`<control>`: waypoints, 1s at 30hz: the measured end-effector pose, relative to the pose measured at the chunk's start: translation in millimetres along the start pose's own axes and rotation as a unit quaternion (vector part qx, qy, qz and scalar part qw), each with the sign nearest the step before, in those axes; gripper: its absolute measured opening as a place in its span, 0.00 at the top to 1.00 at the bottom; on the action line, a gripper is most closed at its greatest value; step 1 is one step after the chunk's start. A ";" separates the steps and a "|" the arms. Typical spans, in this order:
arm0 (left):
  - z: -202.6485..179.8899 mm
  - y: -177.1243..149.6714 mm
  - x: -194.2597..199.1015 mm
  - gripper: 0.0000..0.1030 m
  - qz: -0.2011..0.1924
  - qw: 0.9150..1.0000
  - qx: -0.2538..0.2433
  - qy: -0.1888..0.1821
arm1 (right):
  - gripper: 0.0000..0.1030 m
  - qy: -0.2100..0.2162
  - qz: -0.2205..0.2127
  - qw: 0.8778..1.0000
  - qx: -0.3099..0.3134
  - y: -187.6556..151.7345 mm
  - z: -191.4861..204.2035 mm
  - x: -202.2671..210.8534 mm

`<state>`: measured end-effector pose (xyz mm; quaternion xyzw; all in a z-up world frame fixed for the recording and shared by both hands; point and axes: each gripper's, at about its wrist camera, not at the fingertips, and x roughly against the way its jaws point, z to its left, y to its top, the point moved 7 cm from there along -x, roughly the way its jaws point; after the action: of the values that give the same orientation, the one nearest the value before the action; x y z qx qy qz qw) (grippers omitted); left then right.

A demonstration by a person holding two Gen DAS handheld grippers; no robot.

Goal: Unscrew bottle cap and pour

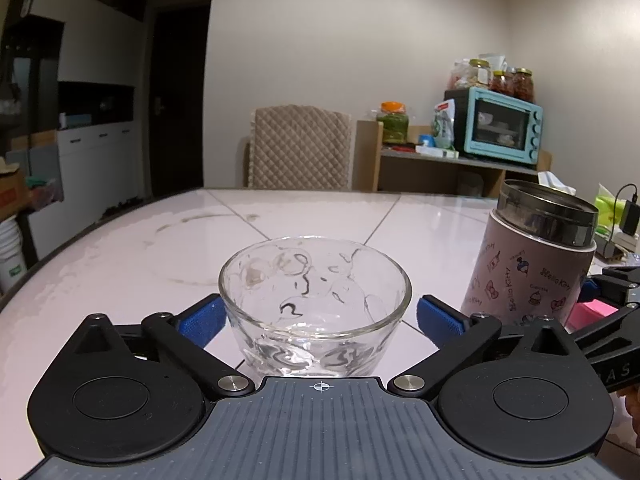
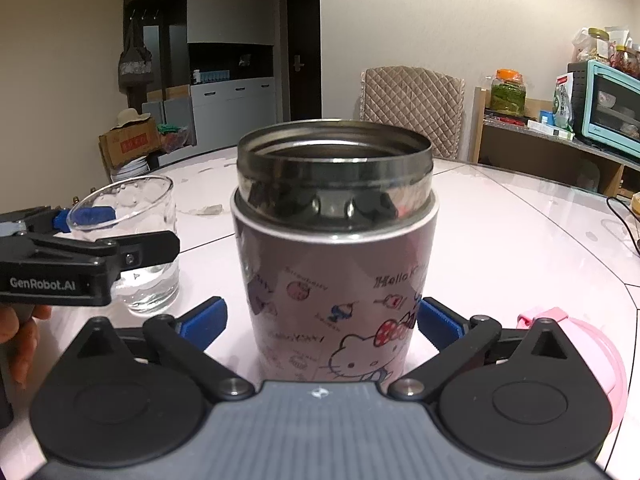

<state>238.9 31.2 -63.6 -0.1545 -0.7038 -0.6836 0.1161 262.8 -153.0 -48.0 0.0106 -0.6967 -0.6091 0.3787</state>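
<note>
Left gripper [image 1: 318, 316]: blue pads spread wide on either side of the drinking glass [image 1: 315, 304], clear of its walls, nothing clamped. Right gripper [image 2: 320, 320]: pads likewise apart, flanking the lower body of the Hello Kitty thermos [image 2: 334, 280] without pressing on it. Both vessels upright on the pale tiled table [image 1: 132, 256], glass to the left of the thermos, near but apart.

Thermos already uncapped, steel mouth open; probably rigid and fairly heavy if filled, printed sleeve smooth and likely slippery. Best taken around the mid body, below the steel collar, squarely enough to resist twisting when tilted. Glass thin-walled, brittle, slick; a little clear liquid at the bottom, seemingly. Safest held low on the wall with light pressure, or simply steadied.

Pink lid [image 2: 592, 344] lying on the table just right of the thermos, close to the right finger. Quilted chair [image 1: 300, 148] and shelf with teal toaster oven [image 1: 504, 126] well behind, out of the way.
</note>
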 end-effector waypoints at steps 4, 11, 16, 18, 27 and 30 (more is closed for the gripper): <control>0.0 -1.6 -1.0 0.00 0.010 1.000 -0.006 0.005 | 0.00 0.003 0.001 1.000 -0.004 -2.4 0.5 0.6; -1.1 -5.4 1.0 0.00 0.022 0.999 -0.019 0.023 | 0.00 0.005 0.009 1.000 -0.012 -8.9 -0.1 3.1; -3.0 -8.3 5.8 0.00 0.026 0.999 -0.023 0.028 | 0.00 -0.001 0.008 1.000 -0.016 -10.9 -1.3 8.5; -3.6 -9.4 8.4 0.00 0.026 0.999 -0.023 0.032 | 0.00 -0.002 0.008 1.000 -0.019 -11.3 -1.6 11.0; -7.9 -16.9 23.9 0.00 0.029 0.999 -0.018 0.037 | 0.00 -0.010 -0.003 1.000 -0.024 -18.7 0.3 30.9; -11.4 -19.6 31.7 0.00 0.028 0.999 -0.016 0.037 | 0.00 -0.011 -0.005 1.000 -0.024 -20.0 1.3 38.4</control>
<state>201.7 21.4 -69.5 -0.1508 -0.6835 -0.6964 0.1585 225.7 -175.3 -45.3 -0.0017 -0.6858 -0.6279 0.3678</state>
